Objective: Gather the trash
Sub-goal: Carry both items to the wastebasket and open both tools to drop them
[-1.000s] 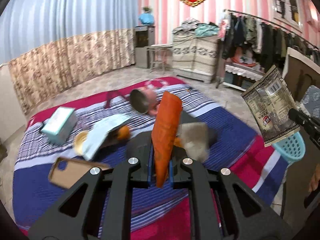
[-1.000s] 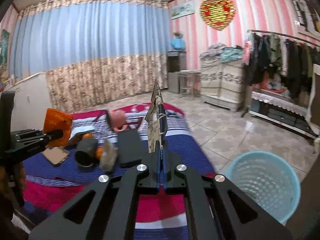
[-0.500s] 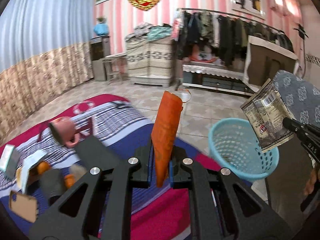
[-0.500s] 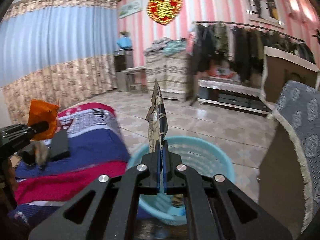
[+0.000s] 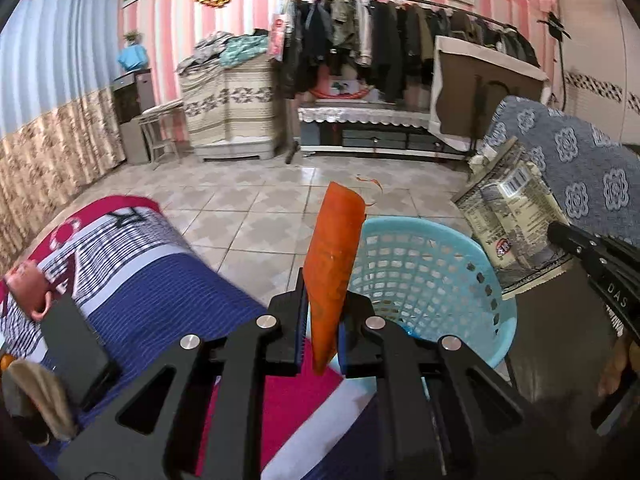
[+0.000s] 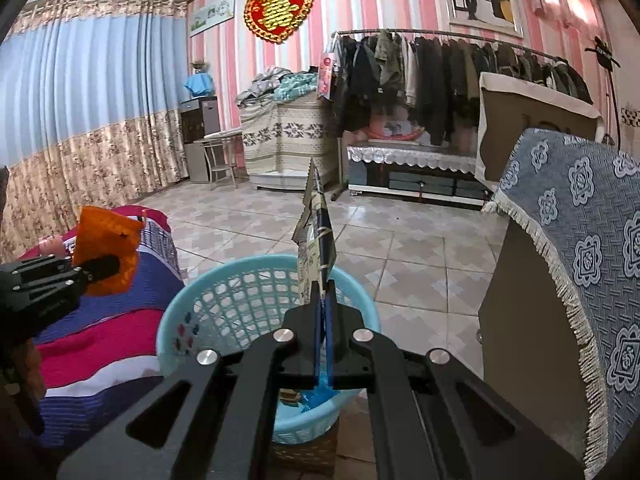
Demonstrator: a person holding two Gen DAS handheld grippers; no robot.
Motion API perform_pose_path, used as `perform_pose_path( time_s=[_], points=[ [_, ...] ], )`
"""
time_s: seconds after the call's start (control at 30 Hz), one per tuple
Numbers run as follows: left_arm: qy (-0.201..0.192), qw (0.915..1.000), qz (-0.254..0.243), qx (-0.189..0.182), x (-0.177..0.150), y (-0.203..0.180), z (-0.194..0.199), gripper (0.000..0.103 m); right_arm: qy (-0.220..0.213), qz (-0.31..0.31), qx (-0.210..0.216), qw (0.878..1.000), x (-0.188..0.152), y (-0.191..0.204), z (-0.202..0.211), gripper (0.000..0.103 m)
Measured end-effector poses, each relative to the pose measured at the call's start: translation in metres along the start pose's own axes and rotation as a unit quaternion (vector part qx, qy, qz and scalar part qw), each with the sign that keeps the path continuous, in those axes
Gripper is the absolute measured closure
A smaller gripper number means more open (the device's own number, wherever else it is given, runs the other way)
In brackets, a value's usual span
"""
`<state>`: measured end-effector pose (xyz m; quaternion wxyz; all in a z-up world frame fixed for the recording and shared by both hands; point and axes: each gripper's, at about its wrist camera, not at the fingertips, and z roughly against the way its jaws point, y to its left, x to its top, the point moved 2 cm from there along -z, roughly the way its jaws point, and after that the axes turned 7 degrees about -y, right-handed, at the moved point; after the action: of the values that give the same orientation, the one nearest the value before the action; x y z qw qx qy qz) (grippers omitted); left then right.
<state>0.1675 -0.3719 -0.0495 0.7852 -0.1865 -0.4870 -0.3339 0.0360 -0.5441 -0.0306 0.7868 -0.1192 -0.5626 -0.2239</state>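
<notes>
Bright even indoor light, glare on the floor tiles (image 6: pixel 384 240), strong fisheye bending with dark corners, slight blur at edges

Bed (image 5: pixel 168 292) at left, covered by striped spread: blue, red, white bands, fine dark stripes farther back. On spread: pink doll-like toy (image 5: pixel 30 290) near far left edge, flat black rectangular item (image 5: pixel 74 348) just beside it, beige fuzzy item (image 5: pixel 42 400) at near left edge, partly cut off. Tiled floor (image 5: pixel 280 188) with pale diamond pattern beyond bed. Light blue mesh basket (image 6: pixel 224 304) just off bed corner; whether it touches bed cannot be told. Scraps lie in basket bottom.
</notes>
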Motion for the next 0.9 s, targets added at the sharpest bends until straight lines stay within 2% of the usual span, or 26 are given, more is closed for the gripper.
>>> perform_pose_path(
  time_s=[0.27, 0.37, 0.43, 0.5, 0.63, 0.73, 0.8, 0.9],
  points=[
    [0.018, 0.9986, 0.006, -0.049, 0.002, -0.022, -0.045, 0.091, 0.009, -0.014, -0.007, 1.0, -0.01, -0.016, -0.016, 0.101],
    [0.026, 0.9986, -0.008, -0.045, 0.001, -0.03, -0.063, 0.074, 0.015, -0.014, -0.009, 1.0, -0.012, -0.018, -0.024, 0.101],
    [0.03, 0.9987, -0.007, -0.04, 0.0, -0.029, -0.072, 0.053, 0.017, -0.015, -0.008, 1.0, -0.015, -0.018, -0.026, 0.101],
    [0.028, 0.9991, -0.009, -0.03, -0.001, -0.026, -0.077, 0.043, 0.019, -0.014, -0.007, 1.0, -0.016, -0.016, -0.029, 0.101],
    [0.023, 0.9996, 0.009, -0.01, -0.001, -0.009, -0.072, 0.03, 0.021, -0.011, -0.005, 1.0, -0.016, -0.015, -0.033, 0.101],
    [0.01, 0.9994, 0.028, 0.017, 0.002, 0.013, -0.062, 0.015, 0.02, -0.01, -0.003, 1.0, -0.014, -0.009, -0.035, 0.101],
    [0.0, 0.9983, 0.04, 0.042, 0.003, 0.029, -0.053, 0.012, 0.019, -0.013, -0.001, 1.0, -0.013, -0.005, -0.038, 0.101],
    [-0.006, 0.9971, 0.049, 0.058, 0.006, 0.039, -0.043, 0.012, 0.021, -0.022, 0.003, 1.0, -0.014, 0.0, -0.045, 0.101]
  ],
)
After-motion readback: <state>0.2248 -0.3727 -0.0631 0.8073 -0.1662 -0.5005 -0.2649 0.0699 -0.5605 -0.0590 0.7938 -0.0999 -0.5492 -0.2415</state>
